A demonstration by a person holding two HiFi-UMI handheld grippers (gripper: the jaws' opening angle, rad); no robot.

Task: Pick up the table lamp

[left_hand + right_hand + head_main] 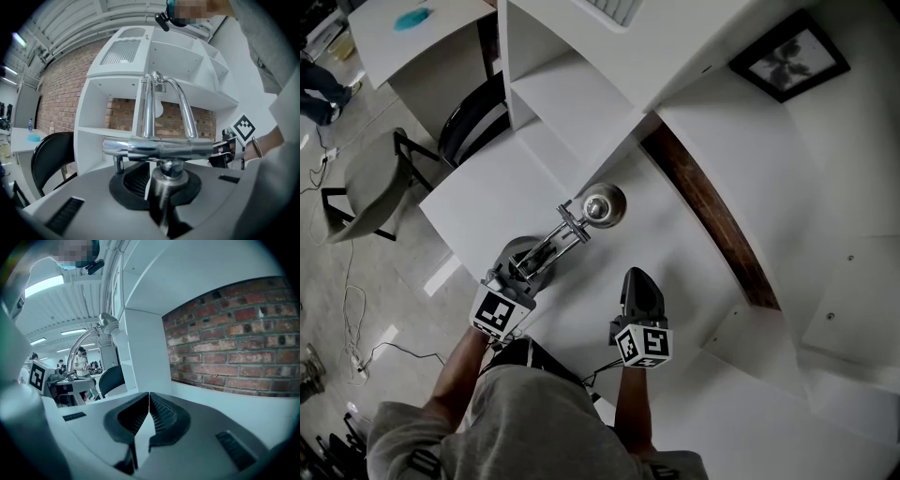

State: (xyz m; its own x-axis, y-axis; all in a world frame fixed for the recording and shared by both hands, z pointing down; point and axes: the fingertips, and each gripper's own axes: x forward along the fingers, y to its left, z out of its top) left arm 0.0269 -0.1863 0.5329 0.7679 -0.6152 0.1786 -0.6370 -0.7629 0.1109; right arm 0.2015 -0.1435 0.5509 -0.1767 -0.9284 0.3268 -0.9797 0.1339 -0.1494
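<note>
The chrome table lamp stands over the white table, its round head towards the shelves and its twin arms sloping back to a round base. My left gripper is shut on the lamp's upright stem. In the left gripper view the stem sits pinched between the pads of the left gripper, under the lamp's crossbar. My right gripper rests to the lamp's right, shut and empty; in the right gripper view the right gripper has pads that meet. The lamp shows at the left there.
A white shelf unit stands behind the lamp, with a brick wall strip to the right. A framed picture lies on top. A black chair and a grey chair stand left of the table.
</note>
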